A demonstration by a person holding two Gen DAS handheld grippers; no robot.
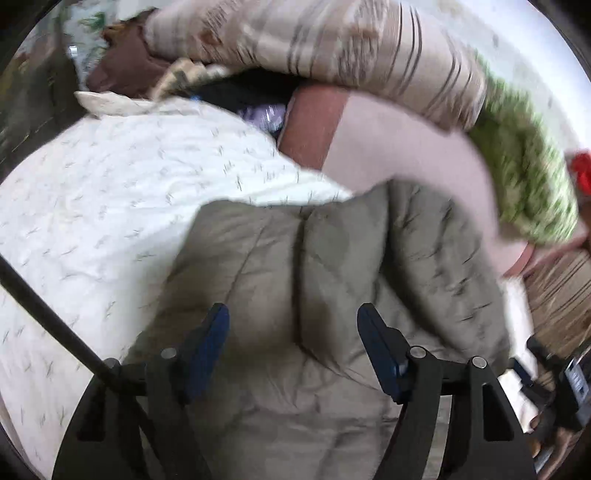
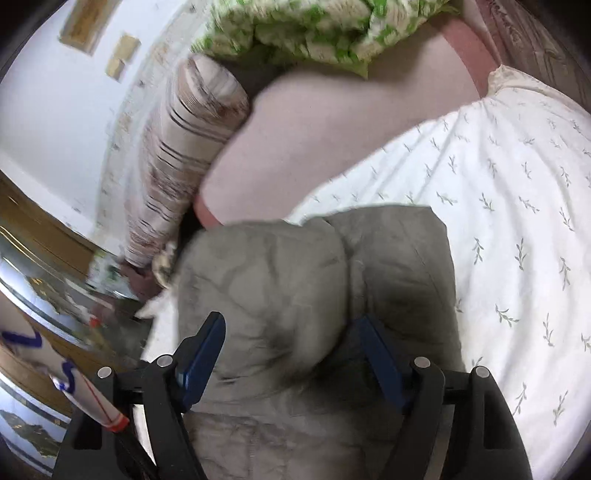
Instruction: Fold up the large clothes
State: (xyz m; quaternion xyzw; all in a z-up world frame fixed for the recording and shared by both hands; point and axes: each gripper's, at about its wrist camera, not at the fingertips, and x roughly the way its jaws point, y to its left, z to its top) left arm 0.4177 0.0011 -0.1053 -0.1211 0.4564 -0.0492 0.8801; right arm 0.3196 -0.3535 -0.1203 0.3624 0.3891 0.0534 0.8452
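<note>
Left tongs [image 1: 293, 334]: spread wide, nothing held, over the jacket [image 1: 314, 295].
Right tongs [image 2: 291, 338]: wide, a padded bulge between them, not seen pinched.
Jacket: grey, quilted, bunched on the bed [image 1: 92, 192]; judged light, soft, springy; best gripped at hem or seam.
Left view only: brown cloth [image 1: 125, 66], 11 o'clock.
Right view only: wall [image 2: 48, 110], 10 o'clock.

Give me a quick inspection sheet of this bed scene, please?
Surface: white leaf-print bedsheet over a pink sheet.
Job's things: grey-green quilted padded jacket, bunched between both grippers.
Clutter: striped beige rolled duvet, green-and-white floral quilt, brown cloth.
Grippers: left gripper open over the jacket; right gripper open, jacket bulging between its fingers.
Cables: black rod or cable, cannot tell which.
Surroundings: white wall.
</note>
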